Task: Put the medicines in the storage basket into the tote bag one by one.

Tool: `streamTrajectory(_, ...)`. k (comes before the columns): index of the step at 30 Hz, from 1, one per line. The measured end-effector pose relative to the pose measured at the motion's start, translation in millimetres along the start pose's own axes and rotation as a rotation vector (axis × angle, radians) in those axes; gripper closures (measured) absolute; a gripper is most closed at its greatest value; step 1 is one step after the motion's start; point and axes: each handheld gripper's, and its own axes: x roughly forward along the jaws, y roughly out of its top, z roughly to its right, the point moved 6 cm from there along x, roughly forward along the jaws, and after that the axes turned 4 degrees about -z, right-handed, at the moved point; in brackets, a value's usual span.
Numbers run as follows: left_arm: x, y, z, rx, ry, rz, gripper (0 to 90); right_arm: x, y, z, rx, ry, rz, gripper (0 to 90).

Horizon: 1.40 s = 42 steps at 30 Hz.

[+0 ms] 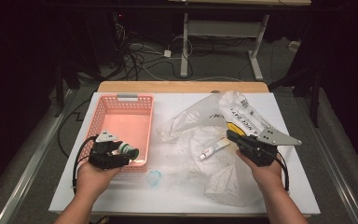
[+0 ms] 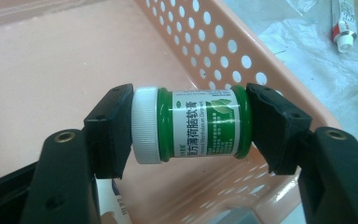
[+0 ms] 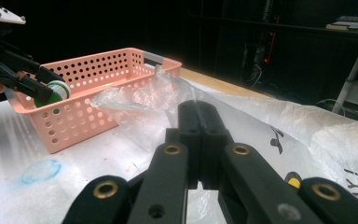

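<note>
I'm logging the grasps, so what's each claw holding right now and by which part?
The left claw clamps the green jar end to end, one jaw on its white cap, the other on its base. The right claw is shut, holding nothing.

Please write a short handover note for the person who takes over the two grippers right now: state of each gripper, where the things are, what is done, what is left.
Left gripper: shut on the small green jar with white screw cap, held end to end above the near right corner of the pink perforated plastic basket.
Right gripper: shut, empty, above the crumpled clear plastic bag.
Small white tube with red cap lies on the bag.
Done: jar picked up.
Left: probably release the jar into the basket, then fetch the tube.
</note>
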Motion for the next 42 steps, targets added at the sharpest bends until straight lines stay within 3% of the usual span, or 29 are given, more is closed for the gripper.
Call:
streamTrajectory(11, 2.0, 2.7, 3.5, 0.007, -0.002, 0.017, 35.0, 0.8, -1.1, -0.2, 0.0, 0.001, -0.004, 90.0)
streamTrajectory(20, -8.6, 19.6, 19.8, 0.034, -0.012, 0.055, 35.0, 1.4, -0.9, -0.3, 0.0, 0.001, -0.004, 90.0)
streamTrajectory(32, -16.8, 40.6, 60.4, 0.103, -0.08, 0.085, 35.1, 0.9, -0.5, 0.7, -0.008, -0.001, -0.002, 90.0)
streamTrajectory(42, -2.7, 38.0, 96.3, 0.16, -0.137, 0.069, 35.0, 0.2, -0.4, 0.4, -0.003, 0.001, -0.001, 90.0)
